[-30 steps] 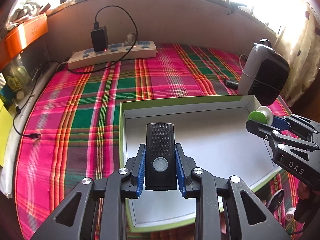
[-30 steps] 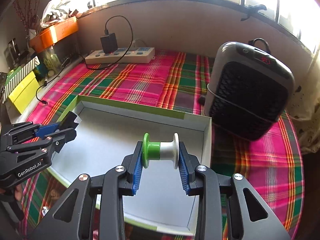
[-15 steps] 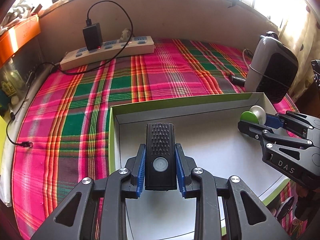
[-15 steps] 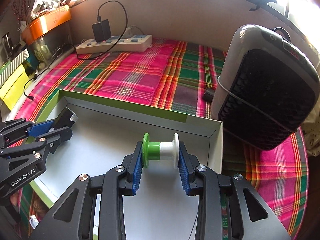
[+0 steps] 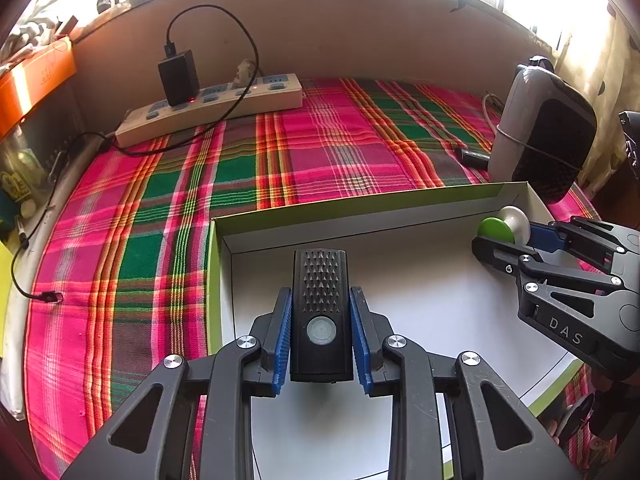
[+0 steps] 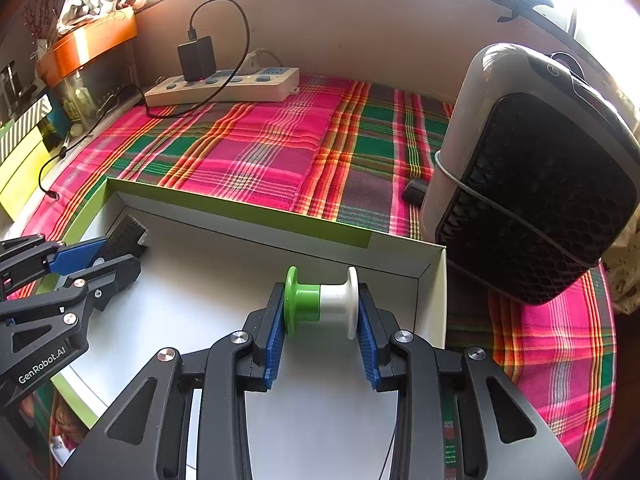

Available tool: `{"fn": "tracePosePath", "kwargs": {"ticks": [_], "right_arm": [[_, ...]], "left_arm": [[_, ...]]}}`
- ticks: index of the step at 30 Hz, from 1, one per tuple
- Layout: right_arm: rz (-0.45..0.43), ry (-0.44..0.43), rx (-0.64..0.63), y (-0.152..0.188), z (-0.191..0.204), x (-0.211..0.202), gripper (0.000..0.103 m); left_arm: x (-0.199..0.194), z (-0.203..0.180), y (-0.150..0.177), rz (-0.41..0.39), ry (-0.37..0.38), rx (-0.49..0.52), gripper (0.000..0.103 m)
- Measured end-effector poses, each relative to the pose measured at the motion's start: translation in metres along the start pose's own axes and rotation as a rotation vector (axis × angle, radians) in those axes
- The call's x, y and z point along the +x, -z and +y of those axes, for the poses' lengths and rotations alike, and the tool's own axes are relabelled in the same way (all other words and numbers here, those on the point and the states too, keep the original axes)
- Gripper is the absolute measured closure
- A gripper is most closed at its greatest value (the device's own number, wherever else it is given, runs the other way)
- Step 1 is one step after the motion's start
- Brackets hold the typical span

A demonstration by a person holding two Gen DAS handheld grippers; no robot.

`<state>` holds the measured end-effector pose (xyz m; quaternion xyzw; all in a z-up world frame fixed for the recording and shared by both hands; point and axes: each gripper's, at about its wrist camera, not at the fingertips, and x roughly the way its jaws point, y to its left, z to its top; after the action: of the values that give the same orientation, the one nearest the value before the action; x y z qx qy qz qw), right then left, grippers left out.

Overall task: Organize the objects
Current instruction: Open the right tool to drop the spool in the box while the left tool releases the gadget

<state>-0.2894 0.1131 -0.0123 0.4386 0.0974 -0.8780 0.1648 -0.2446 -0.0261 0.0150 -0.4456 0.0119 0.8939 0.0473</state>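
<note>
Left gripper (image 5: 321,334) clamped on a black device (image 5: 320,312), tilted downward; right gripper (image 6: 321,330) pinching a spool (image 6: 321,302) end to end, likewise tilted.

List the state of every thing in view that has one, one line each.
Left gripper: jaws shut on the black device, over the box.
Right gripper: jaws shut on the spool, held sideways over the box.
Box: open, nothing lying in it.
Power strip: red light on.
Black adapter: plugged into the strip, cable attached.
Heater: upright on the plaid cloth, beside the box.
</note>
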Motion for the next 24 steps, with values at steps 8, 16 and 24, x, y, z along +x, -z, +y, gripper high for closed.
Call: {"fn": "tracePosePath", "kwargs": {"ticks": [8,16,24], "right_arm": [[-0.006,0.013,-0.005,-0.0004,0.0006,0.0001,0.065],[-0.007,0.021,-0.014,-0.0012,0.0035,0.0016,0.058],[-0.012,0.028,-0.009,-0.0006,0.0035,0.0012,0.057]], "left_arm": [[0.0003,0.001,-0.0004,-0.002,0.012,-0.006,0.077],[-0.001,0.0019,-0.0003,-0.009,0.039,-0.023,0.072],[-0.0027,0.0042,0.0002,-0.01,0.038,-0.037,0.07]]}}
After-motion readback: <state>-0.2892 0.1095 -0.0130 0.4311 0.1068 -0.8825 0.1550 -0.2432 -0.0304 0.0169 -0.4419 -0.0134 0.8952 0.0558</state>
